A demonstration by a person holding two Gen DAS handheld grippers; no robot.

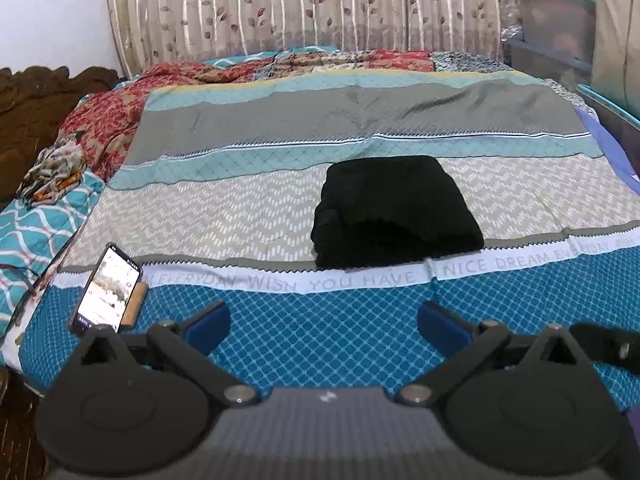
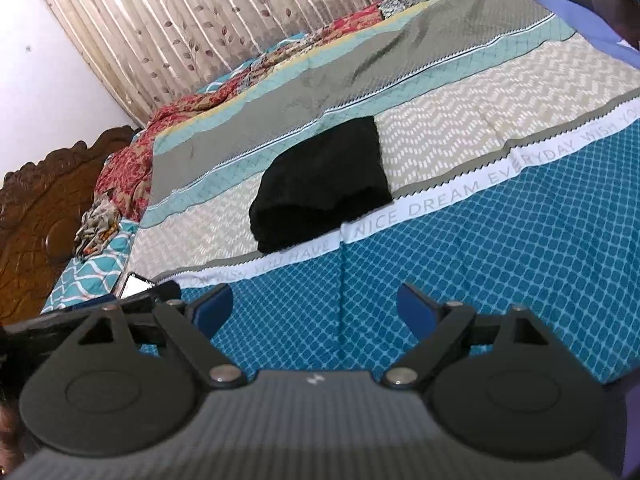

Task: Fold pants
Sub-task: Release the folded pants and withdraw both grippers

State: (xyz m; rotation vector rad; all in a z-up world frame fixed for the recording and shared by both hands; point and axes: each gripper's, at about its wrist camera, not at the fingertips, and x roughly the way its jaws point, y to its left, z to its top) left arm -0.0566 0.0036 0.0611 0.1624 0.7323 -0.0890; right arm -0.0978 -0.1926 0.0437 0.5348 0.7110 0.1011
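The black pants (image 1: 394, 212) lie folded into a compact rectangle on the patterned bedsheet (image 1: 240, 216), in the middle of the bed. They also show in the right wrist view (image 2: 320, 186). My left gripper (image 1: 324, 326) is open and empty, held above the blue part of the sheet, well short of the pants. My right gripper (image 2: 316, 308) is open and empty too, tilted, also back from the pants near the bed's front edge. Part of the right gripper (image 1: 608, 346) shows at the right edge of the left wrist view.
A lit phone (image 1: 108, 290) leans at the front left of the bed; it also shows in the right wrist view (image 2: 134, 284). Crumpled red and patterned cloths (image 1: 104, 120) lie at the left. A wooden headboard (image 2: 40, 208), curtain (image 1: 300, 4) and storage boxes (image 1: 556, 20) surround the bed.
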